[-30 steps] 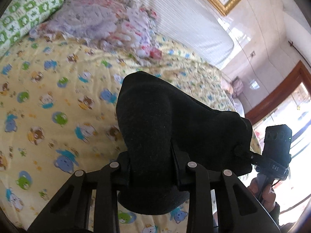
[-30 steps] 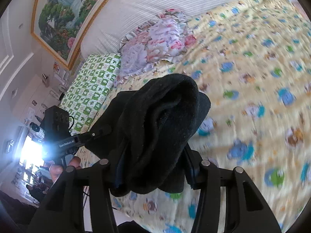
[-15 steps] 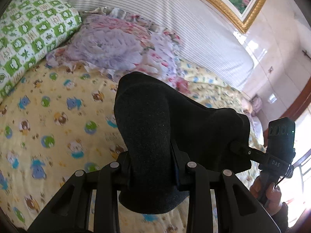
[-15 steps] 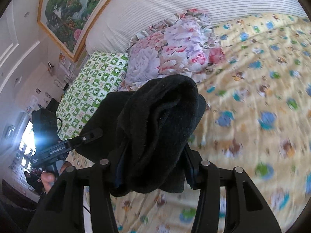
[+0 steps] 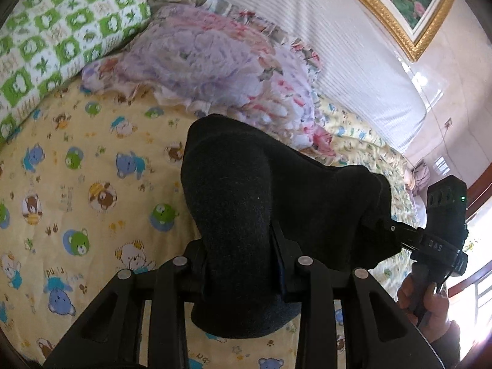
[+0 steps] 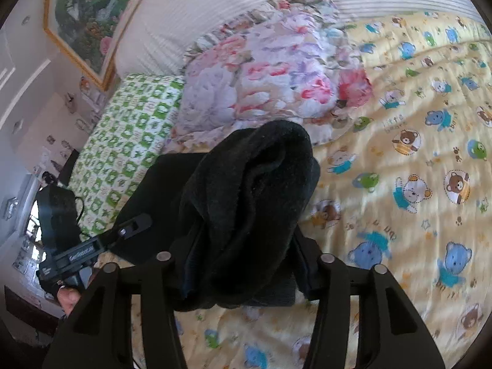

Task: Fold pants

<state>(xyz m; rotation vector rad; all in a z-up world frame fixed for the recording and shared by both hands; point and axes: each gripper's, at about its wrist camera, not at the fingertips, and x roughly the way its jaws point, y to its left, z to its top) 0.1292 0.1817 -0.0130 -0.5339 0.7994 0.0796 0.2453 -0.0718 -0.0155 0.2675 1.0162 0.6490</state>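
1. The left gripper [image 5: 243, 264] has a thick fold of the black, fleecy pants [image 5: 252, 203] bunched between its 2 black fingers; its jaws are opening, yet the cloth fills the whole gap and both fingers press on it.
2. The right gripper [image 6: 243, 264] has another bundle of the same black pants [image 6: 255, 190] wedged between its fingers; its jaws are opening too, with the fabric packed against both sides.
3. The pants span from one gripper to the other, held above the bed, the cloth mounding over each pair of fingers.
4. In the left wrist view the right gripper shows at the right edge, gripped from below by the person's right hand [image 5: 427, 304]. In the right wrist view the left gripper [image 6: 135, 226] shows at the left edge, its tips on the cloth and the left hand [image 6: 69, 296] under it.
5. Beneath lies a yellow quilt printed with cartoon bears [image 5: 77, 184].
6. Beyond it rest a floral ruffled pillow [image 5: 215, 61] and, beside that, a green-and-white checked pillow [image 5: 55, 37].
7. Behind them stands a white striped headboard [image 6: 215, 9], and a gold-framed landscape painting [image 6: 83, 9] hangs on the wall.
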